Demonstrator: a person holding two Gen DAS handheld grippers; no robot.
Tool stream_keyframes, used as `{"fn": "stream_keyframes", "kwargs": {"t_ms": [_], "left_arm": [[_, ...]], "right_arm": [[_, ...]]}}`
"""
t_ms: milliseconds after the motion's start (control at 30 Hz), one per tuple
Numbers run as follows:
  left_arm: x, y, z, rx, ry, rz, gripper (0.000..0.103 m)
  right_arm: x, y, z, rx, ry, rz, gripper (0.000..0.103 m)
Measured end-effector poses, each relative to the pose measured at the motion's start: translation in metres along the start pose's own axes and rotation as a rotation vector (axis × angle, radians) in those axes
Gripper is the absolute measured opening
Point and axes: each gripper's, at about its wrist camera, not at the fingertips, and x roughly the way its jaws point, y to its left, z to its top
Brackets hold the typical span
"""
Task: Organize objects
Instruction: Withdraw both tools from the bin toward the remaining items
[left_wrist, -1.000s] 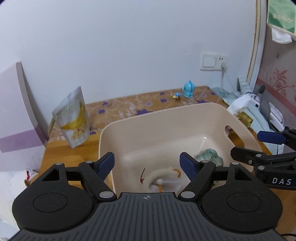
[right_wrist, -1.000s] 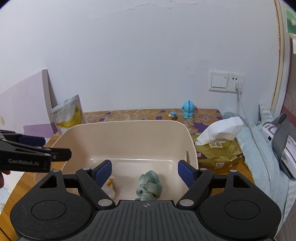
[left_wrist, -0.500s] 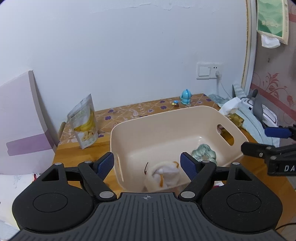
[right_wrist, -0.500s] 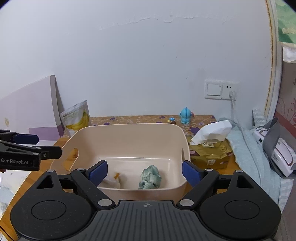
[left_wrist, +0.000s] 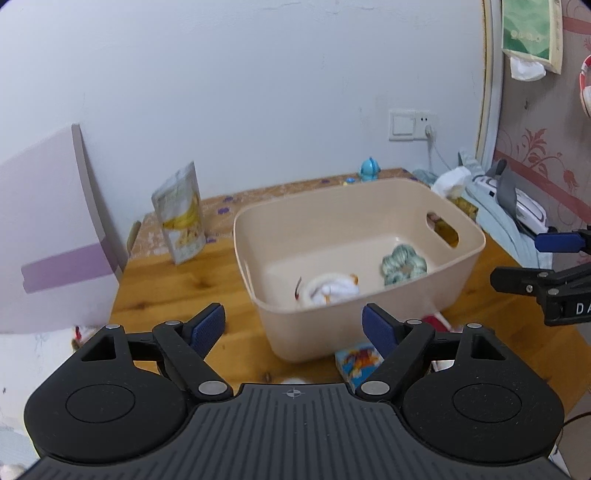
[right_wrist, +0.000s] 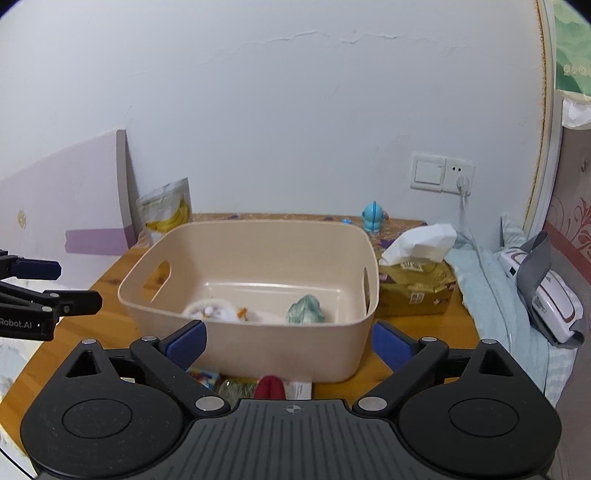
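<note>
A beige bin (left_wrist: 369, 192) (right_wrist: 251, 225) stands on the wooden table. Inside it lie a white plush toy (left_wrist: 328, 290) (right_wrist: 214, 310) and a green crocheted piece (left_wrist: 402, 264) (right_wrist: 306, 310). On the table in front of the bin lie a small colourful box (left_wrist: 358, 360) (right_wrist: 203, 374) and a red item (left_wrist: 434, 321) (right_wrist: 271, 386). My left gripper (left_wrist: 293, 325) hangs open in front of the bin's near left corner, holding nothing. My right gripper (right_wrist: 288, 338) faces the bin's near wall; its jaws are opening, with nothing between them.
A banana-chip bag (left_wrist: 181, 214) leans at the back left beside a white-and-purple board (left_wrist: 48, 229). A blue figurine (right_wrist: 373, 216) stands by the wall. Right of the bin are a gold tissue pack (right_wrist: 417, 273), a light blue cloth (right_wrist: 491, 291) and a white device (right_wrist: 546, 295).
Both grippers have drawn back from over the bin, so its whole front wall and the items before it now show. The right jaws have spread wider.
</note>
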Motion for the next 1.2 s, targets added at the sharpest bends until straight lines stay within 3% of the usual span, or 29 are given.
{"fn": "stream_keyframes", "kwargs": {"t_ms": [500, 1200], "left_arm": [[0.020, 0.012, -0.055, 0.015, 0.083, -0.058, 0.083], [0.071, 0.027, -0.093, 0.014, 0.177, -0.104, 0.083]], "right_arm": [[0.013, 0.004, -0.043, 0.026, 0.118, -0.011, 0.099], [0.045, 0.009, -0.094, 0.087, 0.280, -0.017, 0.090]]}}
